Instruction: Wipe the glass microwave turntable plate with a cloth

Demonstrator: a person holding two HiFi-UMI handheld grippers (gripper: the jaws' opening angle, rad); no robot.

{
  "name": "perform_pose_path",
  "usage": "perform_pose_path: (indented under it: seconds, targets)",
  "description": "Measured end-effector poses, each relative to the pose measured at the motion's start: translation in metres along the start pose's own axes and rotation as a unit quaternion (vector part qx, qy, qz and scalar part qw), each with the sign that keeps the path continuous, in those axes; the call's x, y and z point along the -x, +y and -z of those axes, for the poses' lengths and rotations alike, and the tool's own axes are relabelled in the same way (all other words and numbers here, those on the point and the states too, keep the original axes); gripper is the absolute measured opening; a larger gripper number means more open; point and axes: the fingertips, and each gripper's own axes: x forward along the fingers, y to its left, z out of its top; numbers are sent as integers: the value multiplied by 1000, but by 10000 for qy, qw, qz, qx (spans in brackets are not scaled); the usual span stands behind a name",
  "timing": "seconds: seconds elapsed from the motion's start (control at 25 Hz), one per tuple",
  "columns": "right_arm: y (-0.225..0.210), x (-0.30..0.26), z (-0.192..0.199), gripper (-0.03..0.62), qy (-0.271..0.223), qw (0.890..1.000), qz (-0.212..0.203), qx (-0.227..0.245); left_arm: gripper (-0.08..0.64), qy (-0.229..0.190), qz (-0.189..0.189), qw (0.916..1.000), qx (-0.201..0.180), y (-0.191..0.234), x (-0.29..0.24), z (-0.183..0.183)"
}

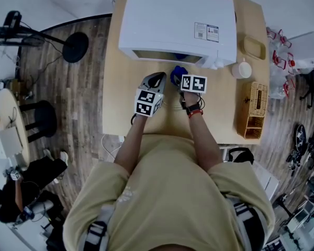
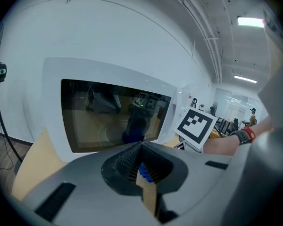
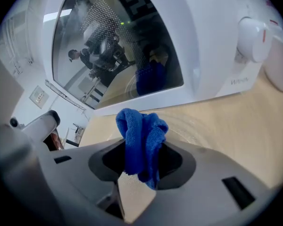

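Blue cloth [image 3: 140, 140] is bunched and clamped between the jaws of the right gripper [image 3: 142, 160], with a loose fold sticking up above the jaw tips. The left gripper [image 2: 141, 147] has its jaws pressed together at the tips. A small blue fleck shows low between them, and I cannot tell what it is.

Seen from the head view, both grippers sit close together over a pale wooden table [image 1: 115, 98], side by side, each carrying a cube with black and white square markers. The cloth pokes out ahead of the right gripper, just short of the microwave [image 1: 178, 20].

The glass plate [image 3: 188, 126] is barely visible. It shows only as faint curved rings lying flat on the tabletop just ahead of the right gripper, in front of the microwave. Whether the cloth touches it cannot be told.

The microwave is white, with a dark window facing both grippers and a round knob [image 3: 252, 39] at its right side.

Right of the microwave stand a white mug [image 1: 242, 69] and, nearer the person, a wicker box [image 1: 256, 109].
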Motion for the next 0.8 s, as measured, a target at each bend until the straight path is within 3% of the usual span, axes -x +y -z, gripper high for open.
perform_pose_path:
  seconds: [0.4,0.8]
  targets:
    - [-38,26,-5,175,-85,9986,516,48,12,132,192,9997,2,-18,-13,6]
    - [-68,44,-4,175,-282,9972,644,-236,12,85,206,9997,15,-21,-10,6]
